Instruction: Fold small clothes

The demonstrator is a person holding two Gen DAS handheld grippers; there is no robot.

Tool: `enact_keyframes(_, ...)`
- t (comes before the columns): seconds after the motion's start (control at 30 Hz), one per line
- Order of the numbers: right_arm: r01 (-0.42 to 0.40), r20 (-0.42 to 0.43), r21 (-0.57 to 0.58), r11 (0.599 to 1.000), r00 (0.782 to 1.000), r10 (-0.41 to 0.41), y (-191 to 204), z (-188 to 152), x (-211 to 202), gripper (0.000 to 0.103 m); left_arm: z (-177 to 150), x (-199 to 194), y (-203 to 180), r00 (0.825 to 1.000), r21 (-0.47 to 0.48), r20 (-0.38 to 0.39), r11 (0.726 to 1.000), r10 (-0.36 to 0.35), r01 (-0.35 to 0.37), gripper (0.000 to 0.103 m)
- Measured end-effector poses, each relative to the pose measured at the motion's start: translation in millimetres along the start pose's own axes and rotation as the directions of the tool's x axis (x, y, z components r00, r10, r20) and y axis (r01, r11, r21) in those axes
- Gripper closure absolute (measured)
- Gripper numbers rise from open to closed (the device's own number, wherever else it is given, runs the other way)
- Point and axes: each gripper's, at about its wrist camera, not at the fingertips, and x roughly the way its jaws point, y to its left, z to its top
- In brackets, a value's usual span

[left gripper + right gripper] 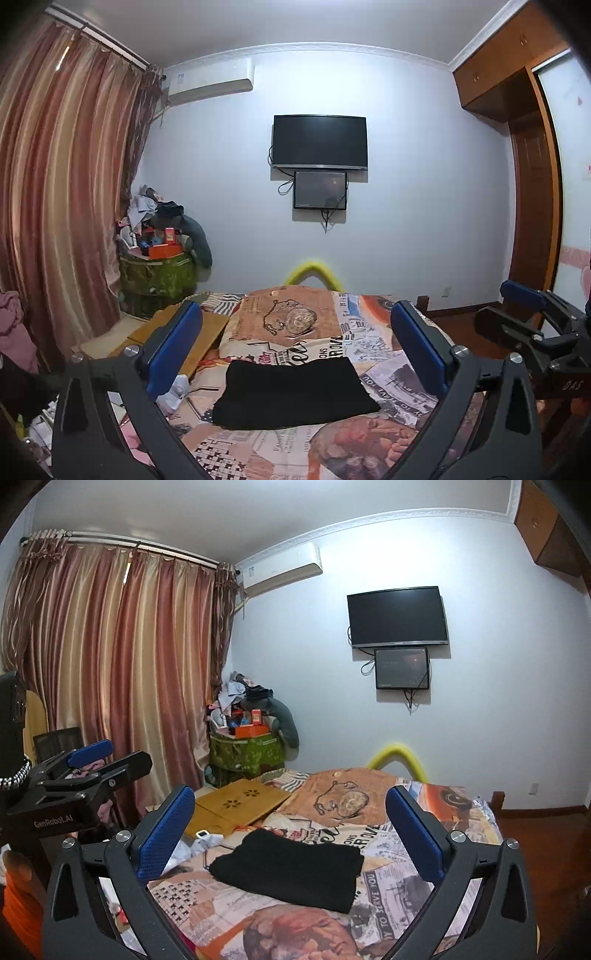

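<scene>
A black garment (293, 395) lies folded into a flat rectangle on the printed bedspread (369, 332). My left gripper (295, 310) hangs above and just short of it, jaws wide open, nothing between the blue pads. My right gripper (291, 792) is also wide open and empty, with the same black garment (288, 867) lying below and between its fingers without touching them. Each gripper shows in the other's view: the right gripper (495, 302) at the right edge, the left gripper (127, 755) at the left edge.
A wooden lap table (240, 805) rests at the bed's left side beside white crumpled items (199, 843). A green basket (159, 273) piled with clutter stands by the curtains. A yellow padded arch (312, 271) marks the bed's foot. A wardrobe (532, 206) fills the right wall.
</scene>
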Motion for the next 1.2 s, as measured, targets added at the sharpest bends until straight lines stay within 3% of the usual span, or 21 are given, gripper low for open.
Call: enact_keyframes(1.2, 0.031, -0.032, 0.054, 0.998, 0.999, -0.030, -11.1, -4.1, -6.7, 0.000, -10.4, 17.8, 4.5, 0.998, -0.020, -0.057, 0.999, -0.039, 0.038, 0.000)
